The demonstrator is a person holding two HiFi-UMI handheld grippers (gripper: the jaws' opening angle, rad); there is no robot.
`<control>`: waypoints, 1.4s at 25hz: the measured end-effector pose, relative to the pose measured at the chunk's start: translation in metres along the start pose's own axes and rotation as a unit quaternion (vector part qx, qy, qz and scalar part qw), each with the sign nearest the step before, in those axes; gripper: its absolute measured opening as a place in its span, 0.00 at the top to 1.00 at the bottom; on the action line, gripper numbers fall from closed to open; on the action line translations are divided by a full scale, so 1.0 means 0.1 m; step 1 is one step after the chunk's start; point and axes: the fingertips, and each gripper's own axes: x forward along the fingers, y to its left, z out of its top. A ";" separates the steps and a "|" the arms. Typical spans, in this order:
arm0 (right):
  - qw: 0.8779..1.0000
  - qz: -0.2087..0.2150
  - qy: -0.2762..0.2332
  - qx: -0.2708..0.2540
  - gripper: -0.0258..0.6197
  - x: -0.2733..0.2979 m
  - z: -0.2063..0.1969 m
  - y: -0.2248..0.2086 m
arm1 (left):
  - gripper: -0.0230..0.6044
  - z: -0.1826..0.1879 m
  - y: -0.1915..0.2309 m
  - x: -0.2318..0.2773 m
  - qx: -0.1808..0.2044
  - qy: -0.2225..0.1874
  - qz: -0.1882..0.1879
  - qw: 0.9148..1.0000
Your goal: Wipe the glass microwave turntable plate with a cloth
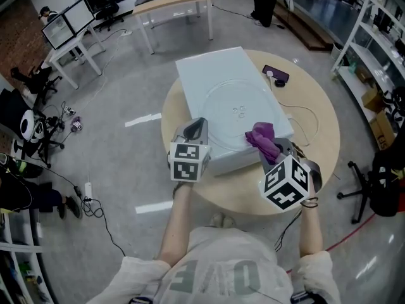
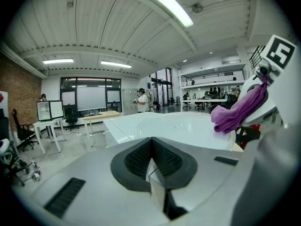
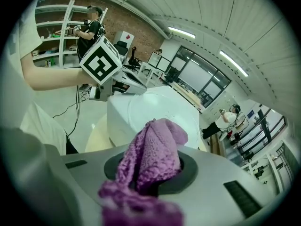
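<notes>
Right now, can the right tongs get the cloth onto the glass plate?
Probably yes. The right tongs hold the purple cloth at the near edge of the glass plate, nothing lies on it, and the left tongs sit off to one side.

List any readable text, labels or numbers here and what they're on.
Shirt: large pale letters, upside down and creased; not reliably readable.
Left cube, right cube: square black-and-white patterns, no words.
Box, plate, cloth: no print visible.
Wall sign: too small to read.
</notes>
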 end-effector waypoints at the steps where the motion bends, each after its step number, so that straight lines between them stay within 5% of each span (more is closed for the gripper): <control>1: 1.000 0.000 0.000 0.000 0.88 0.00 0.00 0.00 | 0.96 0.00 0.00 0.00 0.000 0.000 0.000 1.000; 6: 0.999 -0.030 -0.032 0.014 0.88 -0.07 0.22 -0.33 | 0.96 0.01 -0.01 -0.02 0.000 -0.003 -0.002 1.000; 11: 0.991 -0.100 -0.065 0.062 0.88 0.17 0.48 -1.16 | 0.96 -0.03 -0.01 -0.02 0.000 0.007 -0.004 1.000; 16: 0.986 -0.145 -0.028 0.076 0.88 0.74 0.40 -1.73 | 0.96 -0.02 -0.04 -0.04 0.001 0.001 -0.007 1.000; 21: 0.990 -0.129 0.019 0.059 0.89 1.07 0.22 -1.74 | 0.96 0.01 -0.07 -0.04 0.005 0.002 -0.011 1.000; 35: 0.995 -0.087 0.027 0.040 0.89 0.86 0.11 -1.24 | 0.96 0.01 -0.01 -0.02 0.005 0.000 -0.010 1.000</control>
